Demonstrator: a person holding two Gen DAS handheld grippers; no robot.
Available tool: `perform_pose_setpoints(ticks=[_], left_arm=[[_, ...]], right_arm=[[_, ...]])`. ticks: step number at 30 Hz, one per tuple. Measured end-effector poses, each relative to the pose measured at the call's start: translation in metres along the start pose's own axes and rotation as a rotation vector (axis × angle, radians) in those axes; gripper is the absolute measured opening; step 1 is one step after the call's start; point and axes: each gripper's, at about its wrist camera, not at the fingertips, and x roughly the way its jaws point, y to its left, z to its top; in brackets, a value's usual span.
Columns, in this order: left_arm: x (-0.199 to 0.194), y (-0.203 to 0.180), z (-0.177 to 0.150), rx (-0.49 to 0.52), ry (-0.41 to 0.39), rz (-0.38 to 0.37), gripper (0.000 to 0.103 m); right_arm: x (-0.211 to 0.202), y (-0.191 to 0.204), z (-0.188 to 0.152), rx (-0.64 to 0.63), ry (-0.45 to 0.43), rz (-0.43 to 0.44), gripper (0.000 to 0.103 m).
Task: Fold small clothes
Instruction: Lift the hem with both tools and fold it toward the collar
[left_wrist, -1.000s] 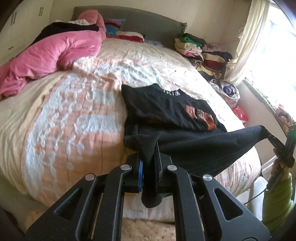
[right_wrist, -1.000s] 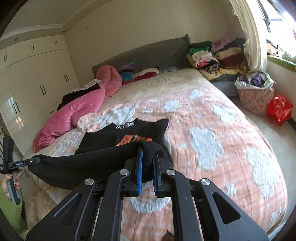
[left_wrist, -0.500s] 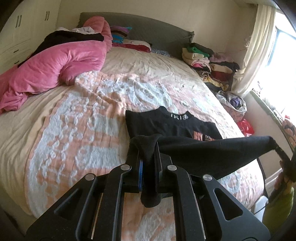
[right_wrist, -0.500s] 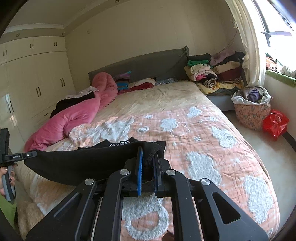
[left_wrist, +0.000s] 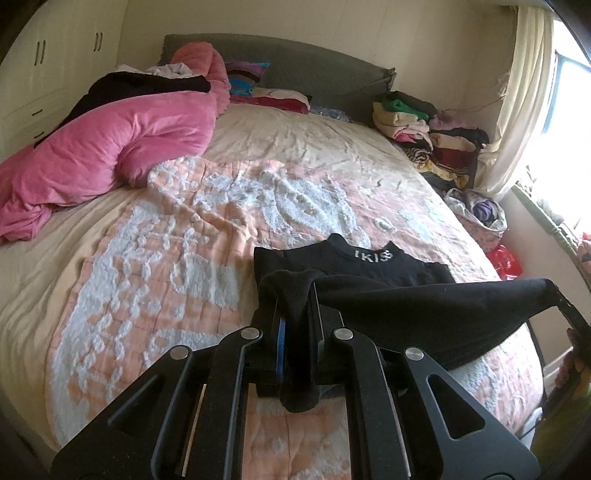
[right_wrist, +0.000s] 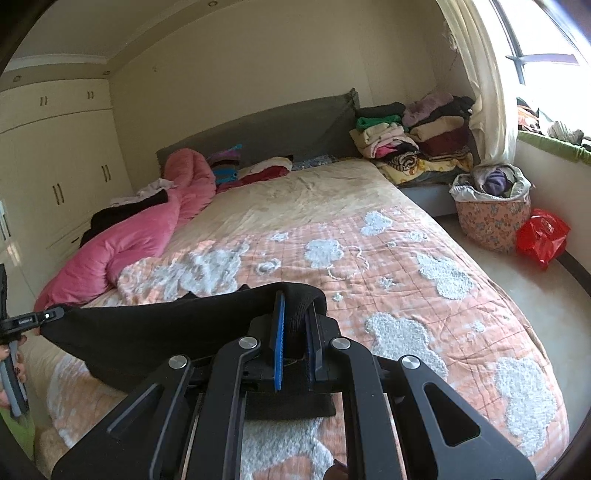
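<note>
A small black top (left_wrist: 373, 258) with white letters on its collar lies on the peach and white blanket (left_wrist: 177, 266). Its lower edge is lifted off the bed and stretched taut between both grippers, over the body of the top. My left gripper (left_wrist: 295, 306) is shut on one corner of that edge, and a tail of cloth hangs below the fingers. My right gripper (right_wrist: 294, 310) is shut on the other corner. From the right wrist view the black top (right_wrist: 166, 325) runs left to the left gripper (right_wrist: 44, 316), held by a hand.
A pink duvet (left_wrist: 110, 155) and dark clothes lie on the bed's far left. Folded clothes (left_wrist: 424, 136) are stacked beside the grey headboard. A flowered laundry basket (right_wrist: 491, 218) and a red bag (right_wrist: 541, 236) stand on the floor by the window. Cream wardrobes (right_wrist: 55, 166) line the left wall.
Both grippers have carried the lifted edge forward over the top, toward its collar. The orange print seen earlier is now covered by the raised cloth.
</note>
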Motion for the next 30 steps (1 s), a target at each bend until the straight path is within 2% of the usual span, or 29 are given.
perform_pose_setpoints(ticks=[9, 19, 30], left_arm=[[0.039, 0.005, 0.005, -0.01, 0.009, 0.034, 0.004], [0.074, 0.007, 0.002, 0.026, 0.027, 0.102, 0.005], [0.093, 0.013, -0.004, 0.019, 0.045, 0.104, 0.006]], right_arm=[[0.048, 0.006, 0.001, -0.038, 0.045, -0.073, 0.009], [0.097, 0.009, -0.008, -0.075, 0.109, -0.127, 0.009], [0.125, 0.006, -0.018, -0.086, 0.163, -0.149, 0.011]])
